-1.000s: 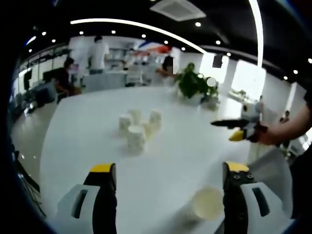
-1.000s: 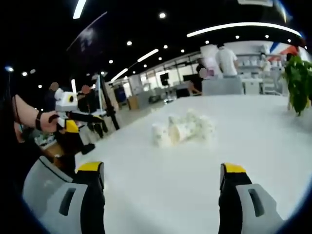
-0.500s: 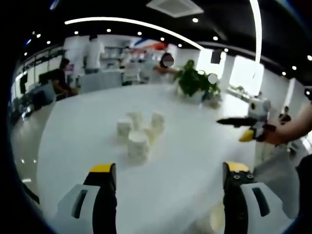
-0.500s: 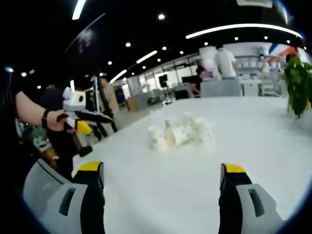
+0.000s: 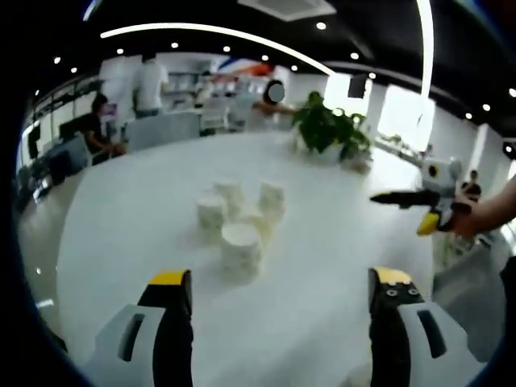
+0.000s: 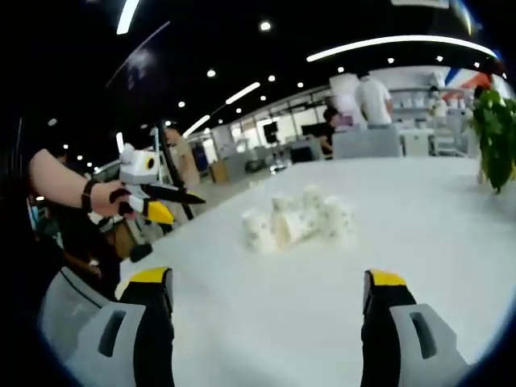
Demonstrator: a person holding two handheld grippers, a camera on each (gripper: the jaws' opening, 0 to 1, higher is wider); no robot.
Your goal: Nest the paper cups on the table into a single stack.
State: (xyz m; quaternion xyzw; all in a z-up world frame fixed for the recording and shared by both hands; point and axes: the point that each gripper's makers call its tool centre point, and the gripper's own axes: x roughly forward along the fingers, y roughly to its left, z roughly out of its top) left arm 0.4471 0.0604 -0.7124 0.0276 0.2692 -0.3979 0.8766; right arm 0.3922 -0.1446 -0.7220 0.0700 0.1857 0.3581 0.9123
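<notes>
Several white paper cups [image 5: 239, 218] cluster near the middle of a white table [image 5: 322, 266]; the closest one [image 5: 241, 251] stands with its round end toward me. In the right gripper view the same cluster [image 6: 298, 218] lies ahead, one cup [image 6: 284, 228] tipped on its side. My left gripper [image 5: 278, 286] is open and holds nothing, short of the cluster. My right gripper [image 6: 266, 284] is open too, with bare table between its jaws. The right gripper [image 5: 419, 201] enters the left gripper view from the right; the left gripper [image 6: 153, 193] enters the right gripper view from the left, both above the table.
A green potted plant [image 5: 326, 129] stands at the table's far side, also seen as the plant [image 6: 493, 137] at the right edge. Several people [image 5: 149, 85] are at desks beyond the table. A tripod [image 6: 173, 181] stands off the table's left side.
The left gripper view has moved forward: the cups loom larger and a cup lying near its right jaw has left the picture. In the right gripper view the left gripper has come further in.
</notes>
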